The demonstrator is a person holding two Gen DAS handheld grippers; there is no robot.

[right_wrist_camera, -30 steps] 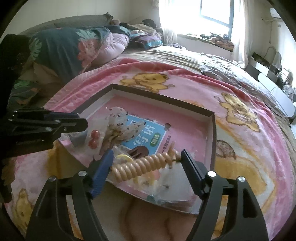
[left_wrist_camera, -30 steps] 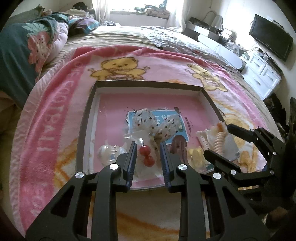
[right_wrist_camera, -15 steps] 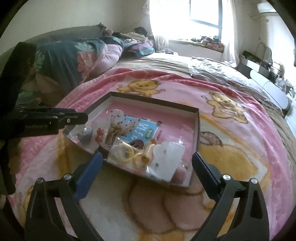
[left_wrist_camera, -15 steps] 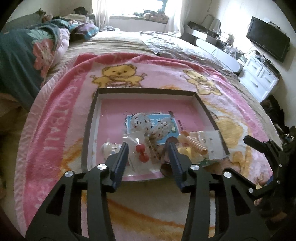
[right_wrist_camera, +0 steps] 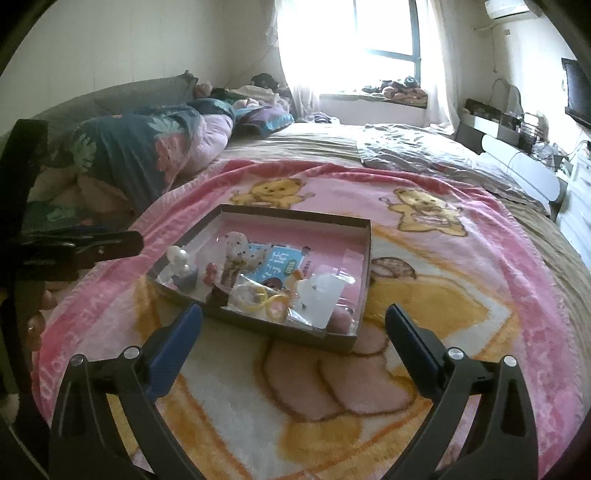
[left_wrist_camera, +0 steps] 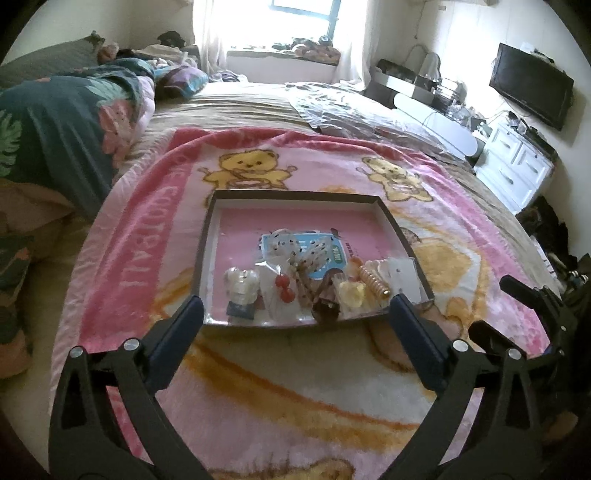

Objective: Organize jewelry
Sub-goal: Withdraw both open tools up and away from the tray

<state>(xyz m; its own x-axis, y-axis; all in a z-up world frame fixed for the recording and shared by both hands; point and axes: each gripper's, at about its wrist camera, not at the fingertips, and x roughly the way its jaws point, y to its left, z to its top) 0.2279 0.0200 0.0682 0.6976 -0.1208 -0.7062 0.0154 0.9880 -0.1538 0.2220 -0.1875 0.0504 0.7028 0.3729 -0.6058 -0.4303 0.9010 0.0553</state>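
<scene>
Both grippers (left_wrist_camera: pixel 295 314) (right_wrist_camera: pixel 293 321) withdrawn, fingers apart.

A lived-in home bedroom — a wide bed (left_wrist_camera: pixel 258 99) spread with a fleecy pink blanket printed with yellow teddy bears (left_wrist_camera: pixel 140 236), a dark floral quilt (right_wrist_camera: pixel 122 147) bunched near the head. Daylight pours through a curtained window (right_wrist_camera: pixel 373 33); a black flat television (left_wrist_camera: pixel 532 90) hangs above a white drawer cabinet (left_wrist_camera: pixel 517 166) — ordinary household furniture.

Both wrist views downward, sharing tray (left_wrist_camera: pixel 207 236).
</scene>
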